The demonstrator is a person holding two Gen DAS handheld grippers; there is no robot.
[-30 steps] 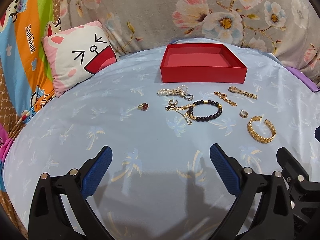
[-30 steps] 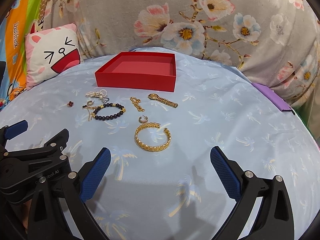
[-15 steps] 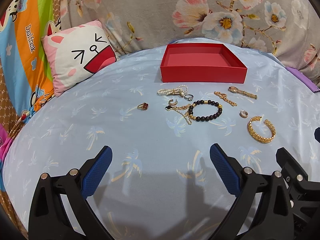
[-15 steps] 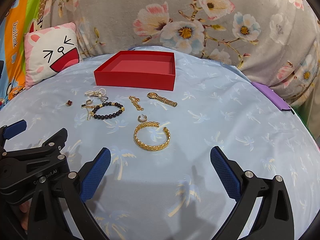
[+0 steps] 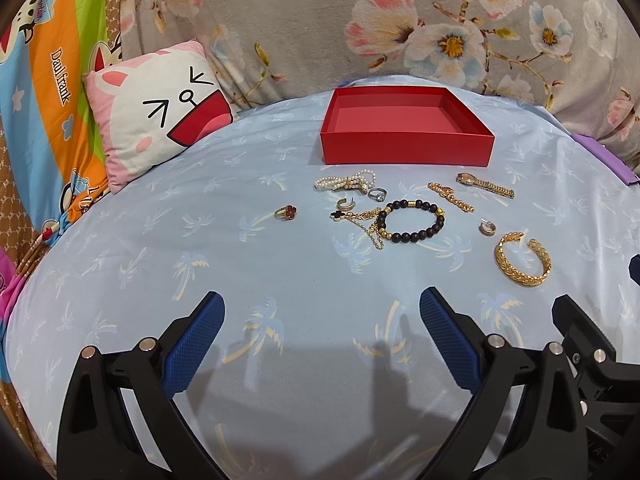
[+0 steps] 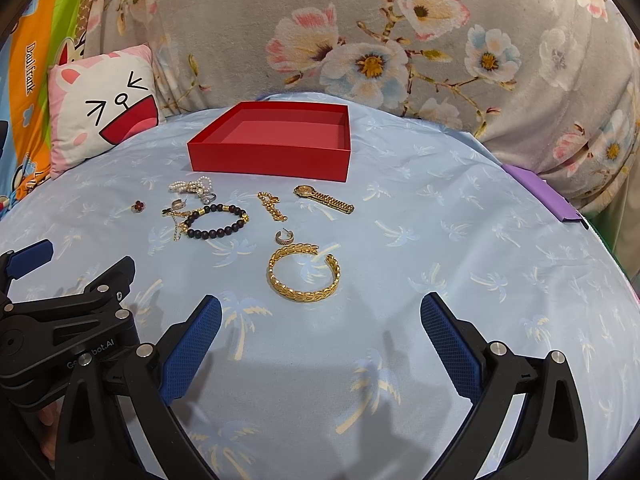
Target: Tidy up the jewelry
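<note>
An empty red box (image 5: 404, 130) (image 6: 276, 140) sits at the back of a light blue cloth. In front of it lie a pearl bracelet (image 5: 346, 181), a dark bead bracelet (image 5: 412, 222) (image 6: 216, 220), a gold cuff (image 5: 522, 260) (image 6: 305, 272), a gold watch (image 5: 484, 185) (image 6: 324, 199), a gold chain (image 5: 450, 197), a red ring (image 5: 286, 212) and small rings. My left gripper (image 5: 320, 332) and right gripper (image 6: 320, 332) are open and empty, short of the jewelry. The cuff lies just ahead of the right gripper.
A cat-face pillow (image 5: 156, 112) (image 6: 104, 104) lies at the back left. A floral blanket (image 6: 400, 40) rises behind the box. A purple object (image 6: 540, 196) lies at the right edge. The left gripper's body (image 6: 60, 320) shows at the right view's lower left.
The right gripper has moved slightly forward and to the right; the jewelry appears a little closer. The left gripper has hardly moved. Both stay open.
</note>
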